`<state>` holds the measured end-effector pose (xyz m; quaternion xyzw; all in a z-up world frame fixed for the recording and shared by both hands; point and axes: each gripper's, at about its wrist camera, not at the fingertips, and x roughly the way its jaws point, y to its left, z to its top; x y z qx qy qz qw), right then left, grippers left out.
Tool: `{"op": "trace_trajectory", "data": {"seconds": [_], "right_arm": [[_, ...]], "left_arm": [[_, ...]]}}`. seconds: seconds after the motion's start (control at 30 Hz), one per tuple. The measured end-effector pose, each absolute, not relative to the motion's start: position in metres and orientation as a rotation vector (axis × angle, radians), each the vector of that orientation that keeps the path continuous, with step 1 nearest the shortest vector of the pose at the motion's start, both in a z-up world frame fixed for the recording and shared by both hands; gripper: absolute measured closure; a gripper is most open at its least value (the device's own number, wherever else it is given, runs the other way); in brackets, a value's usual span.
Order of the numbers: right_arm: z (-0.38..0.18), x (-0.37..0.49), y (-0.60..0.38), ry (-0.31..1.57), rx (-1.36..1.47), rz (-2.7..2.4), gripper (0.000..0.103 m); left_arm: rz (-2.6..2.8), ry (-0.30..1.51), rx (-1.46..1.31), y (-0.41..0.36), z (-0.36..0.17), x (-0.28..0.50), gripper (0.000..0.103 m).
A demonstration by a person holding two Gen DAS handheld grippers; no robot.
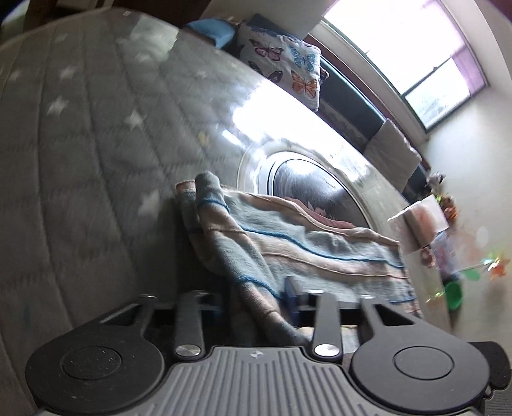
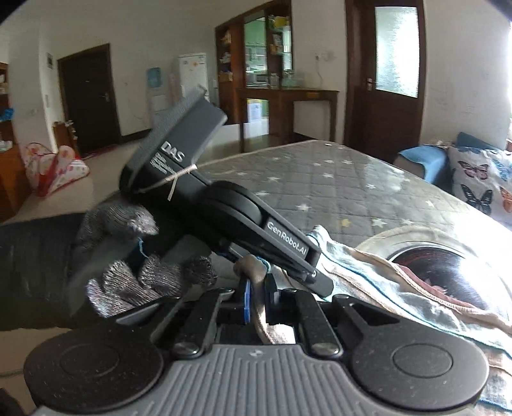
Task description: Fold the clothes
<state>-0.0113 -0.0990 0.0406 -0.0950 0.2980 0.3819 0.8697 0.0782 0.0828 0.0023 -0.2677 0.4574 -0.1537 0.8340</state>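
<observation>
Both clamped on one bunched corner of the striped blanket: left gripper and right gripper, side by side. Trailed lengthwise from there across the star-quilted mattress, toward its butterfly pillow edge.

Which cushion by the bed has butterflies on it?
The white cushion nearest the window, printed with pink, blue and orange butterflies. The blue cushion beside it is plain.
</observation>
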Motion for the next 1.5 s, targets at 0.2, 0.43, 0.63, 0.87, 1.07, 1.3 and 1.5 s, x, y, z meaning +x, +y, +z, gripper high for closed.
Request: {"op": "trace_trajectory", "data": {"seconds": [0.2,0.43,0.63,0.87,1.07,1.3,1.5], "right_arm": [[0.044,-0.026,-0.111,0.653,-0.168,0.847,0.084],[0.043,-0.012,-0.153,0.682,-0.155,0.685,0.083],[0.008,0.046,-0.18,0.754,-0.123,0.488,0.085],[-0.014,0.075,-0.187,0.759,-0.155,0.413,0.088],[-0.021,0.102,-0.178,0.751,-0.135,0.384,0.087],[-0.007,0.088,-0.186,0.758,-0.158,0.388,0.081],[0.003,0.043,-0.219,0.764,-0.179,0.379,0.075]], "left_arm": [[-0.299,0.934,-0.555,0.092,0.009,0.064,0.092],[-0.289,0.917,-0.545,0.097,0.016,0.058,0.093],[-0.273,0.922,-0.547,0.099,0.019,0.054,0.093],[-0.283,0.906,-0.53,0.093,0.031,0.052,0.093],[-0.295,0.885,-0.507,0.084,0.046,0.05,0.093],[-0.313,0.858,-0.506,0.061,0.077,0.055,0.093],[-0.371,0.834,-0.47,0.014,0.105,0.067,0.094]]}}
